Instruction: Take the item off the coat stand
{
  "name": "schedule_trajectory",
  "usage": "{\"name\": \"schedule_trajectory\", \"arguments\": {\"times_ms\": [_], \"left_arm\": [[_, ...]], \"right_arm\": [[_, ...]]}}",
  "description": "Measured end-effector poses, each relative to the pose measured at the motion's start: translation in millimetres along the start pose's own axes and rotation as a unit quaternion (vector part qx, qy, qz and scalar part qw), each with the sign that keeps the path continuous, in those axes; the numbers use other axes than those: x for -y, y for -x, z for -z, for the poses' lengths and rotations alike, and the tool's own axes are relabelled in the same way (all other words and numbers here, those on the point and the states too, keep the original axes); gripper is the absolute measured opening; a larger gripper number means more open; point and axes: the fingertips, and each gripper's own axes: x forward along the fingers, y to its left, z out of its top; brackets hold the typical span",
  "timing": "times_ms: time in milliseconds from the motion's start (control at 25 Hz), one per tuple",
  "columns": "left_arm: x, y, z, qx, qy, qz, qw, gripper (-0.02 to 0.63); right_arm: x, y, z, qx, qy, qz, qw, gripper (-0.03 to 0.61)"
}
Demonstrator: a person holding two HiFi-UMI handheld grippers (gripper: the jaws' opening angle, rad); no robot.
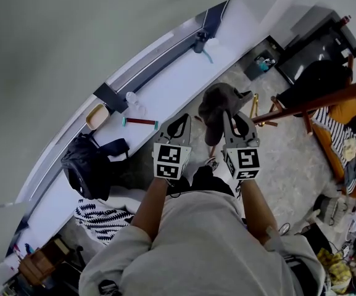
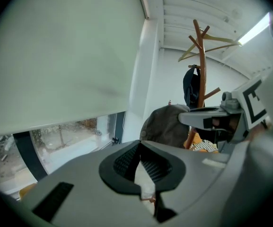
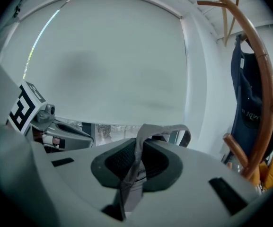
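A grey cap (image 1: pixel 218 100) hangs from my right gripper (image 1: pixel 227 115), which is shut on a strip of its fabric (image 3: pixel 162 129); the cloth runs between the pads (image 3: pixel 137 143). The cap is clear of the wooden coat stand (image 1: pixel 326 98), which rises to the right (image 3: pixel 264 93). A dark blue item (image 3: pixel 245 108) still hangs on the stand (image 2: pixel 201 56). My left gripper (image 1: pixel 181 117) is beside the right one, shut, with nothing between its tips (image 2: pixel 140 144). In the left gripper view the cap (image 2: pixel 167 124) sits just past the left jaws.
A white counter (image 1: pixel 165 97) runs under the window with a black bag (image 1: pixel 85 165), a tan bowl (image 1: pixel 96 116) and a small bottle (image 1: pixel 134 103). A striped cloth (image 1: pixel 100 217) lies below the bag. Clothes on an orange seat (image 1: pixel 344 134) crowd the stand's base.
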Motion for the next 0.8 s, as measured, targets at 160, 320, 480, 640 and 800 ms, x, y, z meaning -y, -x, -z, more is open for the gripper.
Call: {"name": "schedule_trajectory", "arguments": {"times_ms": [160,320,480,640,800], "left_arm": [[-1.1,10.2,0.6,0.007,0.001,0.002,1.0,0.009],[11.9,16.8,-9.8,0.021,-0.003,0.014,0.9997,0.009],[28.7,26.1,-26.7,0.041,-0.018,0.016,0.9989,0.009],[45.3,38.8,-50.8,0.068,-0.035,0.003,0.9971,0.009],[61.2,54.4,-65.8,0.085,-0.04,-0.014,0.9955,0.009]], "right_arm": [[-12.1,10.5,-0.3,0.01,0.001,0.001,1.0,0.032],[-11.6,29.7,0.2,0.007,0.001,0.01,1.0,0.032],[-6.3,49.8,-8.8,0.028,0.011,0.013,0.999,0.032],[3.3,71.4,-21.3,0.036,0.02,0.011,0.999,0.032],[5.1,92.2,-46.9,0.075,0.024,-0.003,0.997,0.032]]}}
